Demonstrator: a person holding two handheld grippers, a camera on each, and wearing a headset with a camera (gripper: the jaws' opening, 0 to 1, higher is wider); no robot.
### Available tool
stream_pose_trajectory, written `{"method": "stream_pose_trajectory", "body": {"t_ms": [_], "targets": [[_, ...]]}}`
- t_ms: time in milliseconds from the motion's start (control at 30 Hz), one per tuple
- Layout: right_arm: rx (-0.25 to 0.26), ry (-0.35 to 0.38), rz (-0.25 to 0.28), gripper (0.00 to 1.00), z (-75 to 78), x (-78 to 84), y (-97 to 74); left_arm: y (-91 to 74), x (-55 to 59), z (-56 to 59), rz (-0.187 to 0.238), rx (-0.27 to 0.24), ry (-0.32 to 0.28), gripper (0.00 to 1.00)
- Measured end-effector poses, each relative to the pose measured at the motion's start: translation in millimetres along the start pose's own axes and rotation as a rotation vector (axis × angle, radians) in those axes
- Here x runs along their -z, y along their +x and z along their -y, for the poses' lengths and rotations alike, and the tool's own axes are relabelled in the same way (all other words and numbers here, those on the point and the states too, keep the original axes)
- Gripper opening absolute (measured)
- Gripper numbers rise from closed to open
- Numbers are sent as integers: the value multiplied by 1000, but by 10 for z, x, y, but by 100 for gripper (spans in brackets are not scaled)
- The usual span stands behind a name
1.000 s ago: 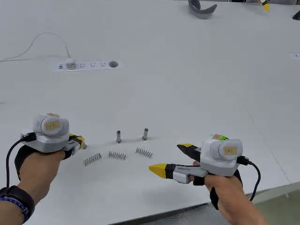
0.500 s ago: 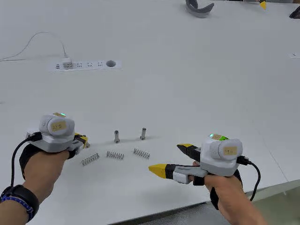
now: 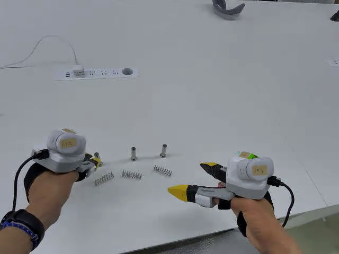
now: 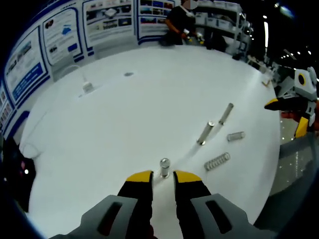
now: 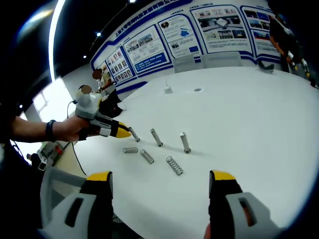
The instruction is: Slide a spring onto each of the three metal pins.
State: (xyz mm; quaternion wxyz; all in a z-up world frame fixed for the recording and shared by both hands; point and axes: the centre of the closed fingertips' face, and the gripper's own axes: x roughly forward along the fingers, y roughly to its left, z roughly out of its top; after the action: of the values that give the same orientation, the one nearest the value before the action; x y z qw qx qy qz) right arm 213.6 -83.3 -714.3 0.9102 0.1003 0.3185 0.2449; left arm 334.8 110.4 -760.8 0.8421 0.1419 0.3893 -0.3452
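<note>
Left gripper view shows one pin between the left claw tips

Three short silvery metal pins stand upright in a row on the white workbench. They are the middle pin, the right pin and the left pin, which sits between the yellow tips of the left gripper, perhaps touching them. All three pins are bare. Just in front lie three coil springs, flat and apart: the left spring, the middle spring and the right spring.
</note>
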Motion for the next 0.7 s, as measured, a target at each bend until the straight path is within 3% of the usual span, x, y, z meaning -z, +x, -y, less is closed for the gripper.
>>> {"method": "stream_pose_trajectory", "body": {"t_ms": [700], "targets": [[-23, -21, -21, 81, -87, 36, 65, -260, 453, -60, -29, -4, -79, 38]]}}
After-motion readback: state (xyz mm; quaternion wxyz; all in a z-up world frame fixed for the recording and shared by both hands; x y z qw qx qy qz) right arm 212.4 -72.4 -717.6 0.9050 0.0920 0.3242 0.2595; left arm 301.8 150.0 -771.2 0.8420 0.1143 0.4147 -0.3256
